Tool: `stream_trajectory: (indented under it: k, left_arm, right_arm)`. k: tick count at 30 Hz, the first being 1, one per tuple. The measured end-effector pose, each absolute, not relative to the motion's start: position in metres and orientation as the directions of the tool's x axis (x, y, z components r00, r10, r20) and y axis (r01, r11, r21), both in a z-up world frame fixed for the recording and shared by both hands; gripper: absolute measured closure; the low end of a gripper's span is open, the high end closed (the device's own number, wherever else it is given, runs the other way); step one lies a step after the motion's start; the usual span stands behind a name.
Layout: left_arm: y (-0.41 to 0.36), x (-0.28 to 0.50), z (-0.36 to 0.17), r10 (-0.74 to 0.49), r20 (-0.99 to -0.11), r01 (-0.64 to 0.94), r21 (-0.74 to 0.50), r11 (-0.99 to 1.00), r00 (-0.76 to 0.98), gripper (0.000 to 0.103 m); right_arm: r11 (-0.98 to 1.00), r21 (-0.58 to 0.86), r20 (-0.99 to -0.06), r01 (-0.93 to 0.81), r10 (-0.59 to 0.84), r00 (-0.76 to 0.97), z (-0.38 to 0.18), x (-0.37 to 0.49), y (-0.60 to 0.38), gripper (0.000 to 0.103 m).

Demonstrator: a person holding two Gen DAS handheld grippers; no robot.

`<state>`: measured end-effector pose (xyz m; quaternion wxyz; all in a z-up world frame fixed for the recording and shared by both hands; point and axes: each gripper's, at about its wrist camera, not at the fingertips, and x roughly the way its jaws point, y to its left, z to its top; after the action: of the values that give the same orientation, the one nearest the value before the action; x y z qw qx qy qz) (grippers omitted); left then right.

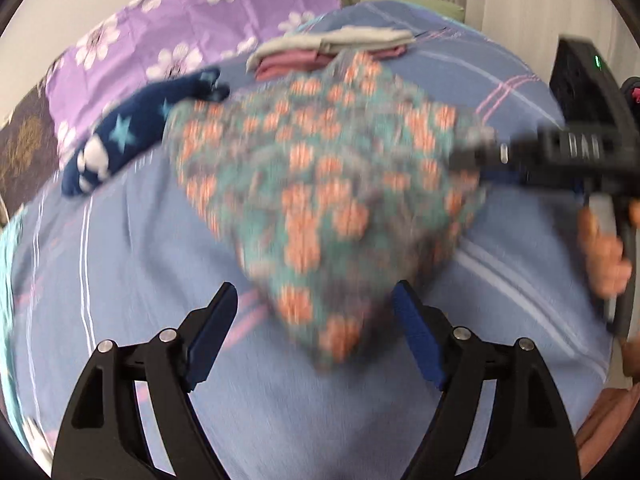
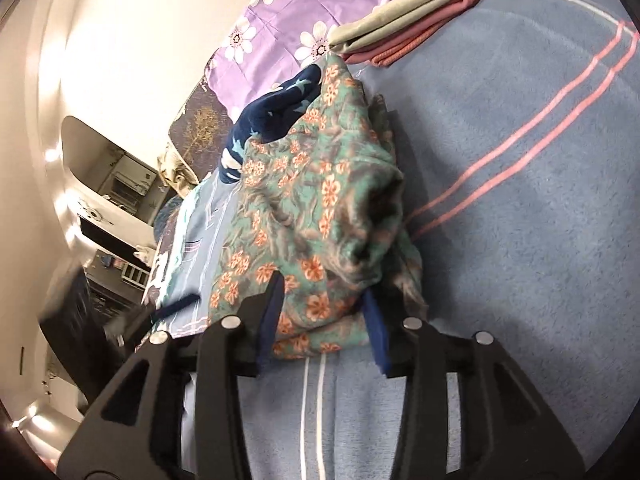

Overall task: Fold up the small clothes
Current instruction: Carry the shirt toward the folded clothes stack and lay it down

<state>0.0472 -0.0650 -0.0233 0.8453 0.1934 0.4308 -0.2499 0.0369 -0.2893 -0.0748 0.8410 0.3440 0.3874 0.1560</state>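
Observation:
A teal garment with orange flowers (image 1: 320, 184) lies bunched on the blue striped bedcover (image 1: 120, 264). My left gripper (image 1: 314, 286) is open wide, and the garment's near tip lies loose between its blue pads (image 1: 416, 332). In the right wrist view the same garment (image 2: 320, 208) is heaped in front of my right gripper (image 2: 322, 288). Its jaws stand apart with a fold of the cloth lying in the gap. In the left wrist view the right gripper (image 1: 480, 152) shows blurred at the garment's right corner, held by a hand (image 1: 604, 252).
A folded stack of grey and pink clothes (image 1: 332, 46) (image 2: 408, 16) sits at the far side of the bed. A navy garment with stars (image 1: 132, 132) (image 2: 276, 116) lies left of the floral one. A purple flowered pillow (image 1: 180, 20) is behind it.

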Motion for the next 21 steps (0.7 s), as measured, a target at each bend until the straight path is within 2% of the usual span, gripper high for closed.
stream_trajectory:
  k: [3,6,8,11,12,13,15,18,21]
  left_arm:
    - [-0.058,0.045,-0.033,-0.234,-0.821,0.557,0.119,0.822,0.52,0.023]
    - [-0.051,0.045,-0.034,-0.252,-0.81,0.539,0.093,0.837,0.53,0.023]
    - [-0.05,0.044,-0.032,-0.26,-0.798,0.529,0.085,0.845,0.544,0.029]
    - [-0.052,0.041,-0.028,-0.275,-0.778,0.535,0.092,0.84,0.565,0.055]
    - [-0.053,0.039,-0.026,-0.288,-0.771,0.543,0.087,0.835,0.567,0.074]
    - [-0.055,0.037,-0.024,-0.303,-0.766,0.55,0.078,0.831,0.567,0.088]
    - [-0.053,0.035,-0.019,-0.309,-0.759,0.548,0.075,0.833,0.573,0.094]
    - [-0.043,0.033,-0.013,-0.315,-0.755,0.534,0.054,0.844,0.575,0.097]
    - [-0.032,0.028,-0.015,-0.326,-0.762,0.543,0.04,0.839,0.559,0.099]
  right_arm:
    - [0.707,0.705,-0.561,0.058,0.506,0.655,-0.076,0.042,-0.293,0.065]
    - [0.705,0.701,-0.584,0.109,0.48,0.654,-0.079,0.046,-0.298,0.079]
    - [0.718,0.685,-0.602,0.123,0.462,0.651,-0.079,0.047,-0.3,0.09]
    - [0.723,0.683,-0.592,0.103,0.465,0.658,-0.069,0.046,-0.299,0.095]
    - [0.723,0.684,-0.584,0.091,0.468,0.663,-0.065,0.045,-0.298,0.095]
    - [0.722,0.689,-0.564,0.066,0.477,0.674,-0.054,0.044,-0.296,0.095]
    - [0.717,0.697,-0.527,0.018,0.495,0.69,-0.036,0.044,-0.291,0.096]
    - [0.704,0.709,-0.479,-0.048,0.53,0.7,-0.011,0.038,-0.291,0.097]
    - [0.722,0.692,-0.525,-0.029,0.53,0.666,-0.016,0.032,-0.295,0.098]
